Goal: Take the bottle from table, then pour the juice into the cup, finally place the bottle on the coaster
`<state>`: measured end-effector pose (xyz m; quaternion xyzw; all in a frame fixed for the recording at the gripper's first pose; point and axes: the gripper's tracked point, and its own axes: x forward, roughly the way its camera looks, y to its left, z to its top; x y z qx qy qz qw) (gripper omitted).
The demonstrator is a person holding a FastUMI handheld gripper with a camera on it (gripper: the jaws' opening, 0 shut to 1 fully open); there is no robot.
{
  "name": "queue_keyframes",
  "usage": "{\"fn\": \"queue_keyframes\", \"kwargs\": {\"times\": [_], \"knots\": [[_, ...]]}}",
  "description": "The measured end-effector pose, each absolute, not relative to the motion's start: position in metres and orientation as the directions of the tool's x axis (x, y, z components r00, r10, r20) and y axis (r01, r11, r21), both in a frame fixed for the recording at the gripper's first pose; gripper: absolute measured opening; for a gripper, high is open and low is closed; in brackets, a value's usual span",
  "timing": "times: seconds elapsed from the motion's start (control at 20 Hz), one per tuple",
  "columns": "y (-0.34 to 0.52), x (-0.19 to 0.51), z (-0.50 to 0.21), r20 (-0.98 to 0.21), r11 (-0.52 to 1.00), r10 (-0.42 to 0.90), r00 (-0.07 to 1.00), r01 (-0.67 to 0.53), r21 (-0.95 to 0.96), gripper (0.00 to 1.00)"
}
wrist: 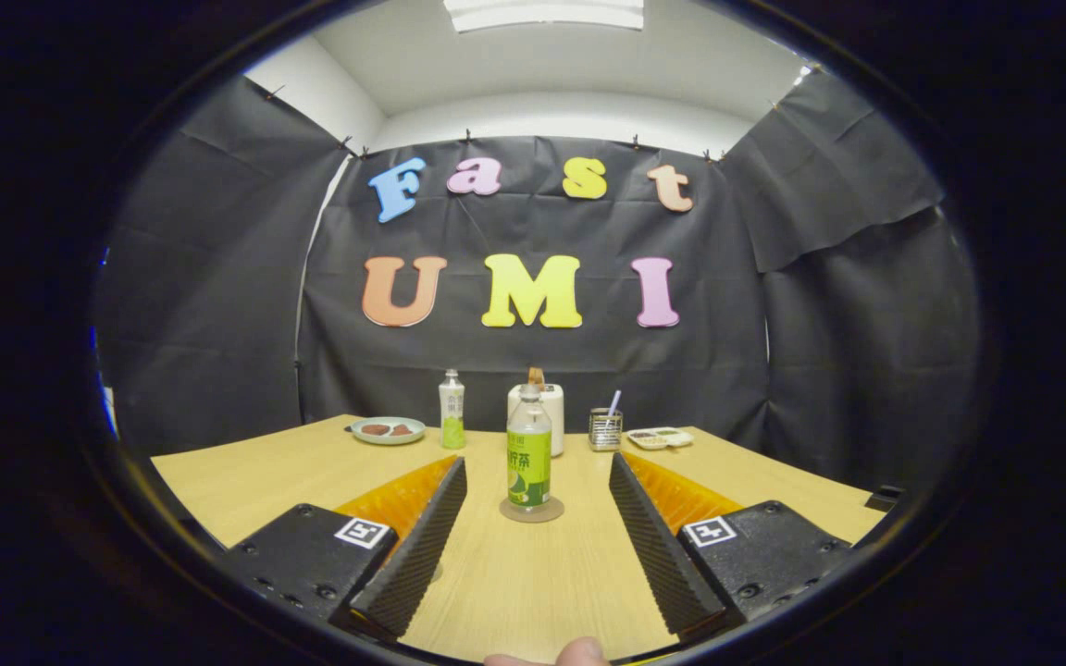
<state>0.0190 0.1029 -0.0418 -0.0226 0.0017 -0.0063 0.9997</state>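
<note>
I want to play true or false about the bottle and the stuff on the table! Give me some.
1. The bottle stands upright on the coaster. True.
2. The gripper is shut on the bottle. False: its fingers are open, apart from the bottle, which stands just ahead between them.
3. A second bottle stands near the plate. True.
4. The bottle is lying on its side. False: it is upright.
5. The metal holder sits on the plate. False: it stands on the table, apart from it.
</note>
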Motion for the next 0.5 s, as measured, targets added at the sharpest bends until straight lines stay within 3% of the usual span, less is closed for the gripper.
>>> {"fn": "queue_keyframes", "kwargs": {"times": [0.5], "knots": [[0.1085, 0.0203, -0.0417, -0.007, 0.998, -0.019, 1.000, 0.019, -0.058, 0.99]]}}
